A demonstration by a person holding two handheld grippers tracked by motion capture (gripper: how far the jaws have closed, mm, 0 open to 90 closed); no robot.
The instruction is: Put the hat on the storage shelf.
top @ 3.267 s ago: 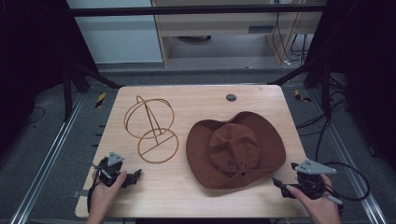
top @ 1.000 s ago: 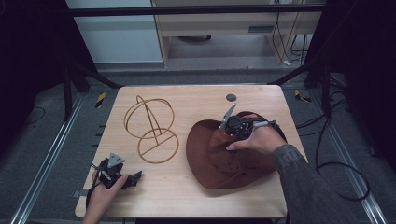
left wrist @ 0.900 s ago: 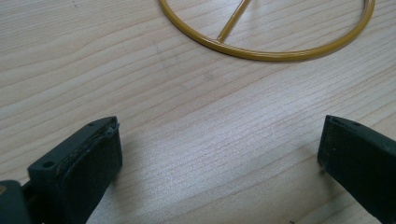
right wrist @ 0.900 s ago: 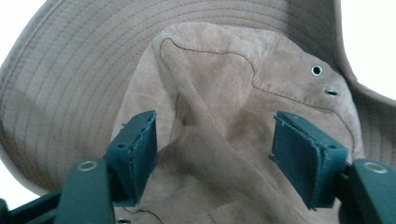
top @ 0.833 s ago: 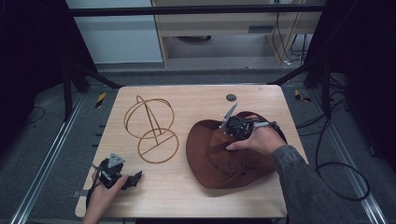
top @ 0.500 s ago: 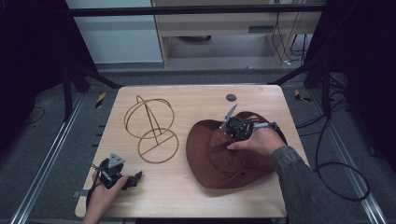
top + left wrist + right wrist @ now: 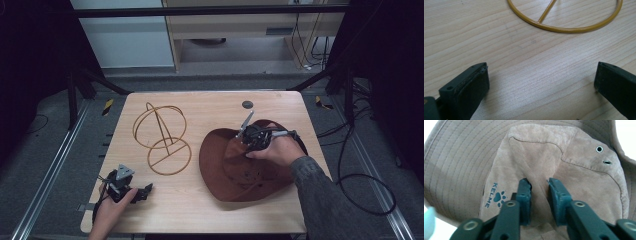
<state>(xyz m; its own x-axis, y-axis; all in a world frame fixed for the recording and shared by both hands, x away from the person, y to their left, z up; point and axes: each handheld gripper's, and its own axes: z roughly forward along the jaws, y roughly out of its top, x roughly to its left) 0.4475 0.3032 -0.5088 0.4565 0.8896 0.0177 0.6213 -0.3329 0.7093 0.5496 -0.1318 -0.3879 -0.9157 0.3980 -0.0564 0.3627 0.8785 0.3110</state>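
Note:
A brown suede brimmed hat lies on the right half of the wooden table. My right gripper is on its crown, and in the right gripper view the jaws pinch a fold of the crown's suede beside a "KELME" paw logo. A gold wire hat stand rises left of centre, a sphere-like frame over a ring base. My left gripper rests at the front left, open over bare wood, with the stand's ring base just ahead of it.
A small dark round disc is set in the table near its far edge. Black frame bars and cables surround the table, and metal rails run along the floor at both sides.
My right gripper came from the table's front right corner to the hat's crown and closed on a fold of it. The left gripper has stayed put.

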